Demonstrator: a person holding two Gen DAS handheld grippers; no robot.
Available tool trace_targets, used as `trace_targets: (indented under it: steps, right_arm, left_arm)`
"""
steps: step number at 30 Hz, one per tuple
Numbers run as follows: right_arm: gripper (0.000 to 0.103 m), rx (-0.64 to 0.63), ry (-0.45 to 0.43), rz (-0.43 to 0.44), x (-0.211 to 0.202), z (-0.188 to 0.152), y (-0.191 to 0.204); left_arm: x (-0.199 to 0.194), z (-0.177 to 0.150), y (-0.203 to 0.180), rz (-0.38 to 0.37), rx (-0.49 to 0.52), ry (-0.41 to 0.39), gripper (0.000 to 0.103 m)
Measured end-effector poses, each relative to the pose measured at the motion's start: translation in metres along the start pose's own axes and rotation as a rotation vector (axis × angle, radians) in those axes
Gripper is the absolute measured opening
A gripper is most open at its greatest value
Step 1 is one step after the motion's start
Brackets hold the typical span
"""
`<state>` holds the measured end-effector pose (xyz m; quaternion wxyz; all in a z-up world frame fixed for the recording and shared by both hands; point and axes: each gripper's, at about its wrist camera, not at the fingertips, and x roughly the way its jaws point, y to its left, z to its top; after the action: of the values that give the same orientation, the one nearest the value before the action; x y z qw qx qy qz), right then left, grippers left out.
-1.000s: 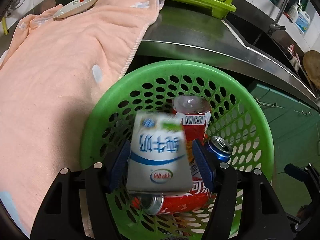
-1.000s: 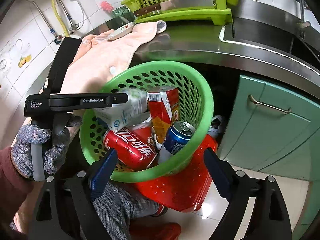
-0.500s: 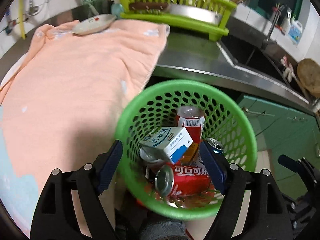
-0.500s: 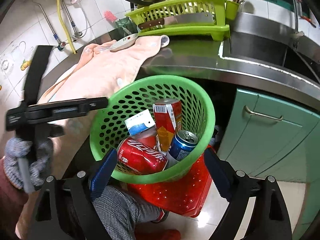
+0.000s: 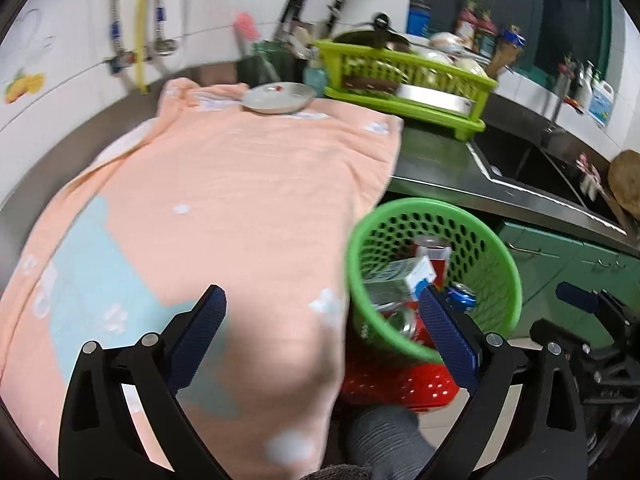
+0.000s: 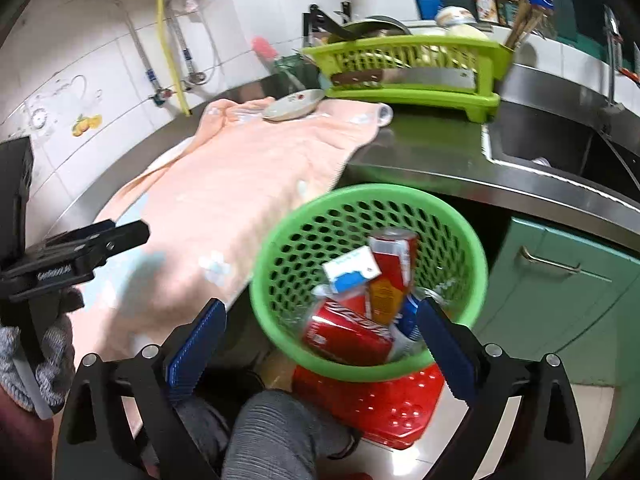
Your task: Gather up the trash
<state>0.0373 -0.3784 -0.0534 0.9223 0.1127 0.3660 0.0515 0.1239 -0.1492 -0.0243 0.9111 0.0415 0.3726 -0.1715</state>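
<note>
Now we lift both spread, empty grippers, left gripper (image 5: pixel 322 338) and right gripper (image 6: pixel 320 344), whose jaws have just been opening, clear of the green basket (image 6: pixel 276 248) holding the milk carton (image 6: pixel 352 270).

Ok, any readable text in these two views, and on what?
"Coca-Cola", white script, partly hidden: red can in the basket.
"GenRobot.AI", smeared, barely legible: side of the left gripper.
Carton, tall can, jug: print too blurred to read.
</note>
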Motion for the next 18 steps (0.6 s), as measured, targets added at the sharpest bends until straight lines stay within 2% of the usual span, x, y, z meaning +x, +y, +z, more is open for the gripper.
trace_targets:
  steps: [9, 14, 18]
  right_arm:
    - [0.094, -0.05, -0.043, -0.016, -0.009, 0.012, 0.042]
    - [0.095, -0.042, -0.068, -0.034, -0.016, 0.01, 0.054]
    - [0.095, -0.018, -0.07, -0.033, -0.021, 0.007, 0.055]
  left_arm:
    - [-0.053, -0.018, 0.049, 0.056, -0.073, -0.082, 0.096]
    - [-0.071, -0.031, 0.063, 0.102, -0.086, -0.119, 0.096]
    - [-0.078, -0.036, 0.067, 0.1, -0.098, -0.129, 0.096]
